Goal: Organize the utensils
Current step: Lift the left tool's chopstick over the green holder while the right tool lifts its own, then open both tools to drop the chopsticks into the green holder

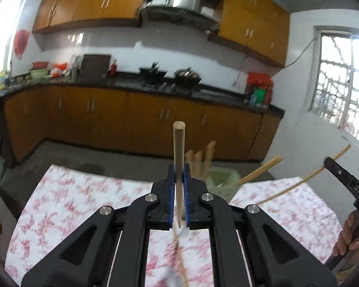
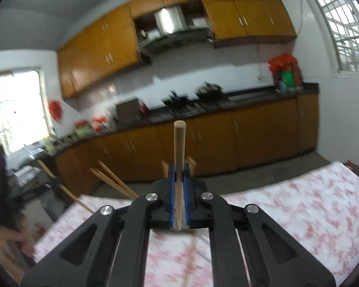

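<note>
My left gripper (image 1: pixel 179 174) is shut on a wooden chopstick (image 1: pixel 178 148) that stands upright between the blue pads. Behind it a pale green utensil holder (image 1: pixel 221 179) stands at the table's far edge with several chopsticks (image 1: pixel 260 169) and wooden handles in it. My right gripper (image 2: pixel 179 174) is shut on another upright wooden chopstick (image 2: pixel 179 148). It also shows at the right edge of the left wrist view (image 1: pixel 347 179) with its chopstick (image 1: pixel 306 179) slanting up. Chopsticks of the holder (image 2: pixel 114 179) show left of the right gripper; the holder itself is hidden there.
A table with a white and red floral cloth (image 1: pixel 83 203) lies under both grippers. Beyond it is grey floor, then orange kitchen cabinets (image 1: pixel 131 114) under a dark counter with a stove and pans. Another loose chopstick (image 1: pixel 182 260) lies on the cloth below the left gripper.
</note>
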Action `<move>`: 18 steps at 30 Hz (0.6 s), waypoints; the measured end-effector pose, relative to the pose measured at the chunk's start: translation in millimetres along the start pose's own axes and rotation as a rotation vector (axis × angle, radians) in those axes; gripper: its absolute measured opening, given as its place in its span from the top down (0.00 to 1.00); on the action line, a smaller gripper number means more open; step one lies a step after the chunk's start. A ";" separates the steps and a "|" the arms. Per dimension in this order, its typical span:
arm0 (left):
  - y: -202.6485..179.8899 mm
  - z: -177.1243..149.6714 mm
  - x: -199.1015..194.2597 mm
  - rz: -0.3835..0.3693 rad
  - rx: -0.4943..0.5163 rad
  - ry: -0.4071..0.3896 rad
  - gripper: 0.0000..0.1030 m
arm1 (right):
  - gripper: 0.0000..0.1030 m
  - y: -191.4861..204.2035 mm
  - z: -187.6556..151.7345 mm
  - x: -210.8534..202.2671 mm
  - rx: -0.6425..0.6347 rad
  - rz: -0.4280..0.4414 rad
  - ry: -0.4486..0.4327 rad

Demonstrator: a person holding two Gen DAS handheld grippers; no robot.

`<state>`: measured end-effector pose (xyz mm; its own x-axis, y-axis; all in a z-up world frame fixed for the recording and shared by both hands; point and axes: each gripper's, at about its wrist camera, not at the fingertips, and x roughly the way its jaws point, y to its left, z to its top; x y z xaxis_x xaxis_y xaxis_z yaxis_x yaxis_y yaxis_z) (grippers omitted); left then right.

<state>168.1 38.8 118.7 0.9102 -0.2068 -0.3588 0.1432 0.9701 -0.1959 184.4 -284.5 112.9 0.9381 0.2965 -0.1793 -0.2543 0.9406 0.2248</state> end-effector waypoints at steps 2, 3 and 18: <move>-9.7 9.1 -4.2 -0.018 0.003 -0.041 0.93 | 0.92 13.5 13.2 -0.5 -0.025 0.022 -0.049; -14.6 14.0 -5.9 -0.027 0.002 -0.066 0.93 | 0.92 18.7 18.1 2.2 -0.045 0.016 -0.066; -56.7 11.1 73.6 0.025 0.057 -0.187 0.93 | 0.92 22.0 7.1 98.5 -0.069 -0.065 0.033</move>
<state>231.3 -30.0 113.5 0.9693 -0.1606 -0.1863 0.1366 0.9813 -0.1353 272.9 -235.7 107.0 0.9451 0.2391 -0.2229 -0.2103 0.9668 0.1453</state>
